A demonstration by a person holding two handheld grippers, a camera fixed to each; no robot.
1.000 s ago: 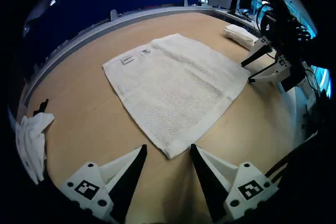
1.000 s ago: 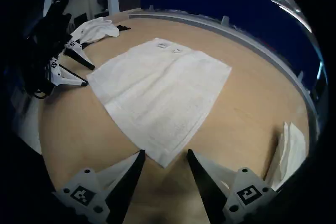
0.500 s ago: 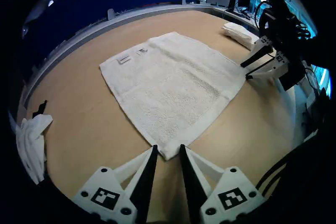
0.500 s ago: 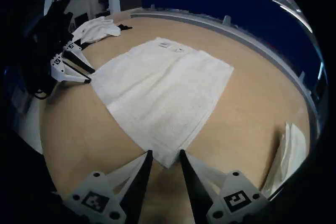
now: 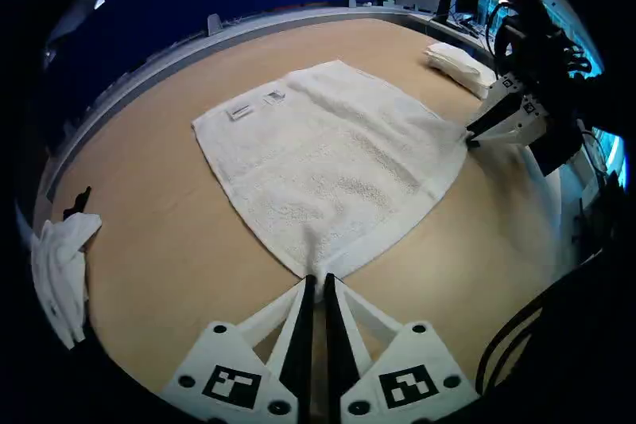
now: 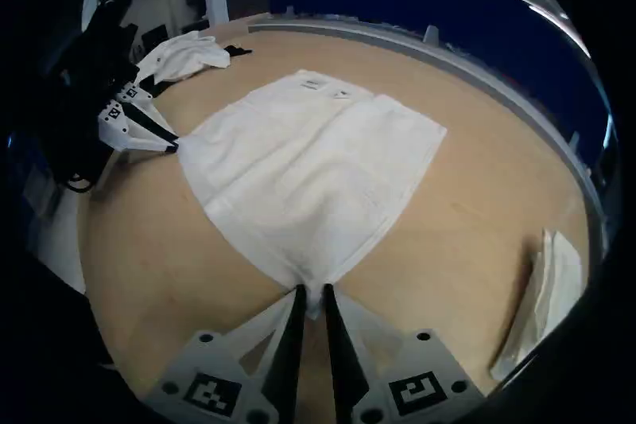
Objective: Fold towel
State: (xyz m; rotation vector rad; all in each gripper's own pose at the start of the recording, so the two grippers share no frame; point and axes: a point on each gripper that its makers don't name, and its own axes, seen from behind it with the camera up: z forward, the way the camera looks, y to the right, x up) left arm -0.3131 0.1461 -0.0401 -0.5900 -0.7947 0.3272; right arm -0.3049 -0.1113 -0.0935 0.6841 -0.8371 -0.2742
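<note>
Left gripper view: my left gripper (image 5: 316,281) sits at the bottom edge, its two fingers drawn together and pinching the near corner of the towel (image 5: 334,161). The towel is white and lies spread flat on a wooden table (image 5: 159,209), with a small pucker rising where the corner is pinched. Across the towel, at its right-hand corner, I see the right gripper (image 5: 471,136). It is small at this distance, but its fingers look closed on that corner. A folded stack (image 5: 457,66) of white cloth lies on the table beyond it, and a crumpled cloth (image 5: 60,265) lies at the far left edge.

Right gripper view: my right gripper (image 6: 312,293) is at the bottom, fingers pressed together on the towel's (image 6: 310,169) nearest corner. The cloth gathers slightly there. At the left corner the left gripper (image 6: 173,145) meets the towel's tip. The crumpled cloth (image 6: 187,54) lies behind it, and the folded stack (image 6: 544,289) rests at the right edge.
</note>
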